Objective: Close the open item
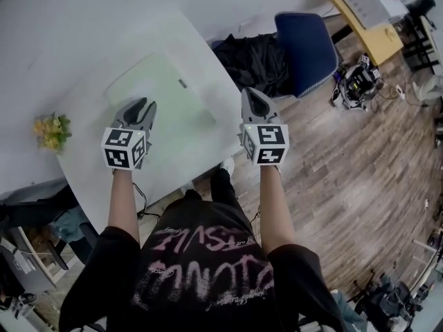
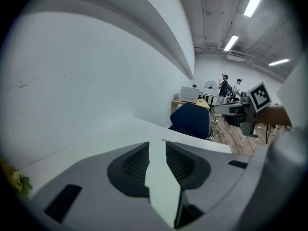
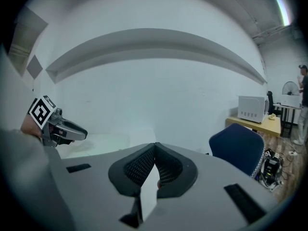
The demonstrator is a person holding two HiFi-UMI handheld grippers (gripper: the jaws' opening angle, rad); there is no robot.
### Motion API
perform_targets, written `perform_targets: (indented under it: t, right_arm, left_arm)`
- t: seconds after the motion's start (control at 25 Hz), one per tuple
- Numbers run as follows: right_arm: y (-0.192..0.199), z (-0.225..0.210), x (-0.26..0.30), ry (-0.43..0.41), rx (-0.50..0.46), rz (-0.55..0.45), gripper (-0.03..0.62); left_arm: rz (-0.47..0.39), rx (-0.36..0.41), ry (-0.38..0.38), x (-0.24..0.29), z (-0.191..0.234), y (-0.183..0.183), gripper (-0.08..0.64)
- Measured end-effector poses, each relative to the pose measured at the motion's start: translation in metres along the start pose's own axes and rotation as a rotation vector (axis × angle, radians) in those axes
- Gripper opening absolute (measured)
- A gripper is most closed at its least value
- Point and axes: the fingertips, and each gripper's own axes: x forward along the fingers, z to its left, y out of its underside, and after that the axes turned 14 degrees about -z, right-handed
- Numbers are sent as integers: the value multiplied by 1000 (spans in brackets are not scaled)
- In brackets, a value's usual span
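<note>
Left hand-held gripper point(image 1: 142, 105): jaws spread with a clear gap and nothing between them; it hovers over the table's near left part.
Right hand-held gripper point(image 1: 255, 95): jaw tips pressed together with nothing in them; it is held above the table's near right edge.
Task item: a pale green flat rectangular item point(image 1: 163, 92) lies flat on the white table point(image 1: 159, 43), just beyond and between the two grippers; neither touches it.
Table edge: yellow flowers point(image 1: 52, 131) sit at the left.
Beyond the table: a blue chair point(image 1: 304, 50) with a black garment point(image 1: 255, 62) on it, on a wooden floor.
</note>
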Motion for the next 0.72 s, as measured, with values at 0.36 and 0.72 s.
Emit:
perform_targets:
  t: [0.36, 0.72]
  right_arm:
    - [-18, 81, 34, -181, -35, -18, 9]
    - [-43, 175, 61, -369, -67, -55, 8]
  left_arm:
    - [-93, -15, -182, -75, 45, -9, 86]
    - [-176, 2, -380, -161, 89, -21, 45]
